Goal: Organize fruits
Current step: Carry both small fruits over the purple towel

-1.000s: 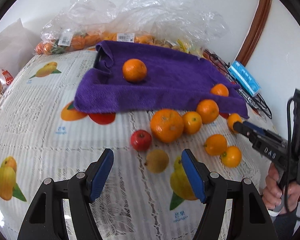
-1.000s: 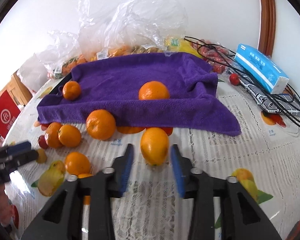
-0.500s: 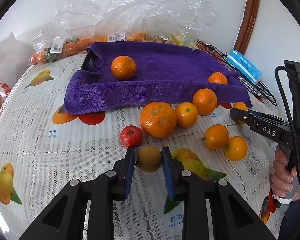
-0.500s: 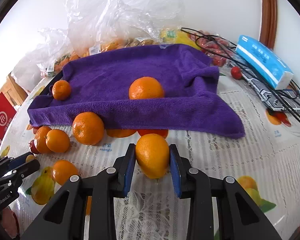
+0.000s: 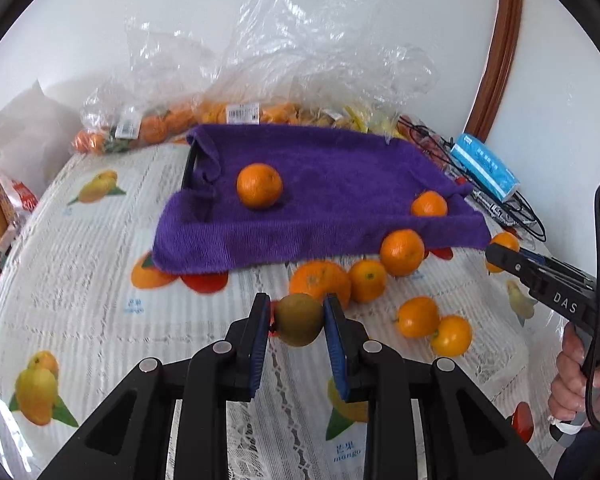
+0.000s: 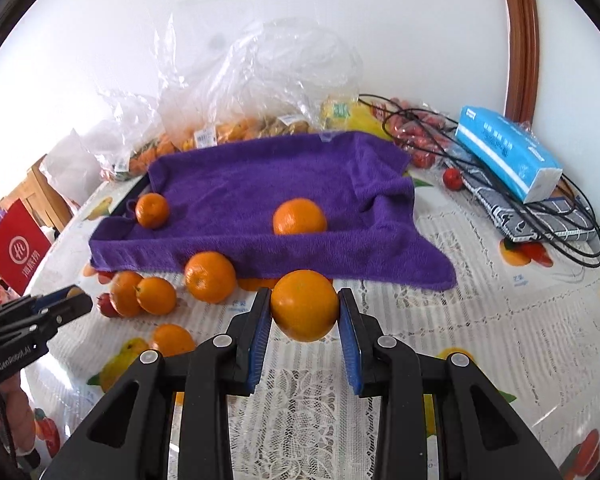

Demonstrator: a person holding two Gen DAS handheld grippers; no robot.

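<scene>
Kiwi: clamped between left gripper pads, clear of the tablecloth.
Orange: clamped in right gripper, also off the cloth.
Towel: straight ahead of both jaws and beyond them, two oranges on it.
Nearer hand: right, likely; its orange hangs just before the towel's near edge.
Loose fruit: between left jaws and towel.
</scene>
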